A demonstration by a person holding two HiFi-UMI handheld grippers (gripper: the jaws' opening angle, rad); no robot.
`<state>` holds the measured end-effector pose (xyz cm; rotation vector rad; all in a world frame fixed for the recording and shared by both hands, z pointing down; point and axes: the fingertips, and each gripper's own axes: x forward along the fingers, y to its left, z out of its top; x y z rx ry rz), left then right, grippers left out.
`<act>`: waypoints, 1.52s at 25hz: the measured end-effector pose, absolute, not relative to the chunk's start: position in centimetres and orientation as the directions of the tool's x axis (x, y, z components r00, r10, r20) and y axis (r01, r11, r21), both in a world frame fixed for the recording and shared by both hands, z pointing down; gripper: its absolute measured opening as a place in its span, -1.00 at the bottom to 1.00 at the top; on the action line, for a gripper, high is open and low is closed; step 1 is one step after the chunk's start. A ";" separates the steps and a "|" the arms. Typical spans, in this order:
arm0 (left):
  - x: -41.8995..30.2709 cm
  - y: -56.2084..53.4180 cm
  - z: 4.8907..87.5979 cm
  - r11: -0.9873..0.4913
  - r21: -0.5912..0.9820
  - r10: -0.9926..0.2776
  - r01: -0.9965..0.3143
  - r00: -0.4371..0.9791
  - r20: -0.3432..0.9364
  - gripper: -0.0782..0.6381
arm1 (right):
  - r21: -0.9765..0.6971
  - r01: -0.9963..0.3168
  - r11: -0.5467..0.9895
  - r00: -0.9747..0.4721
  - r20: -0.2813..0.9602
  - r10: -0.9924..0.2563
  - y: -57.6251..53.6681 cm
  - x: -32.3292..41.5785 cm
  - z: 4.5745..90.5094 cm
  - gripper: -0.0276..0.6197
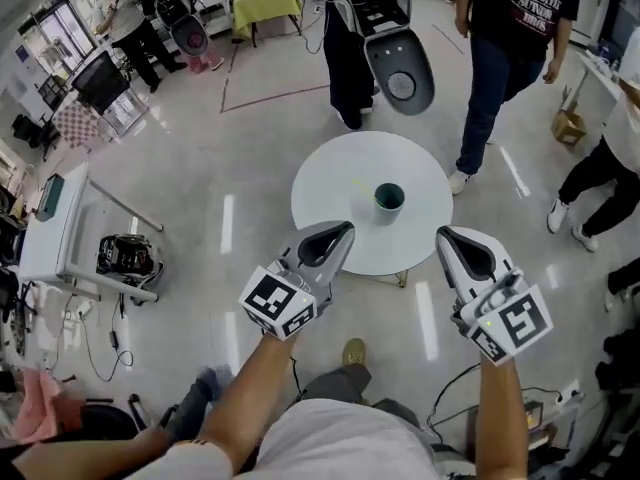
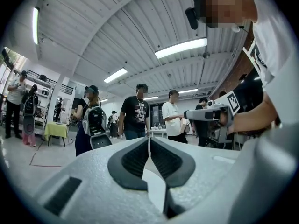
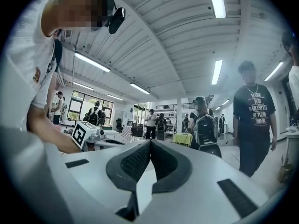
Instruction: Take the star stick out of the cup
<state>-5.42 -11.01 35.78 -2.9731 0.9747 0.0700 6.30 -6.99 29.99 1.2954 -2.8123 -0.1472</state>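
Note:
A dark teal cup (image 1: 388, 200) stands upright on the round white table (image 1: 330, 183), a little right of its middle. No star stick shows in the cup from above; a faint yellowish streak (image 1: 357, 182) lies on the tabletop left of it, too small to identify. My left gripper (image 1: 343, 232) hovers over the table's near edge, jaws shut and empty. My right gripper (image 1: 445, 236) is held at the near right edge, also shut on nothing. Both gripper views look out level across the room: left gripper (image 2: 149, 139), right gripper (image 3: 150, 142). Neither view shows the cup.
Two people (image 1: 515, 38) stand just beyond the table, one beside a dark robot shell (image 1: 398, 66). A white cart (image 1: 55, 228) and a black device (image 1: 128, 256) sit on the floor at left. A cardboard box (image 1: 568, 124) is at far right, a yellow-green table (image 1: 265, 6) at the back.

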 end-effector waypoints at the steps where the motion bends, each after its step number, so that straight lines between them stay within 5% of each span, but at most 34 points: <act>1: -5.3 -11.8 36.2 -0.808 0.001 -0.588 -0.589 0.808 -0.033 -0.73 | 0.102 -0.756 0.646 -0.649 0.003 -0.760 -7.8 6.2 30.1 -0.88; 5: -5.0 -14.7 38.2 -0.815 0.016 -0.579 -0.579 0.815 0.023 -0.72 | 0.106 -0.757 0.645 -0.647 0.024 -0.763 -10.5 5.9 30.4 -0.88; 8: -4.7 -16.2 40.0 -0.826 0.040 -0.560 -0.563 0.826 0.069 -0.36 | 0.114 -0.759 0.641 -0.642 0.033 -0.766 -12.3 5.6 30.6 -0.88; 17: -2.7 -19.8 46.0 -0.824 0.151 -0.510 -0.546 0.831 0.224 -0.03 | 0.121 -0.769 0.627 -0.625 0.061 -0.778 -15.2 5.6 31.9 -0.88; 38: 0.3 -25.0 51.4 -0.742 0.261 -0.526 -0.617 0.778 0.344 0.02 | 0.151 -0.741 0.654 -0.605 0.273 -0.748 -21.8 8.1 41.6 -0.88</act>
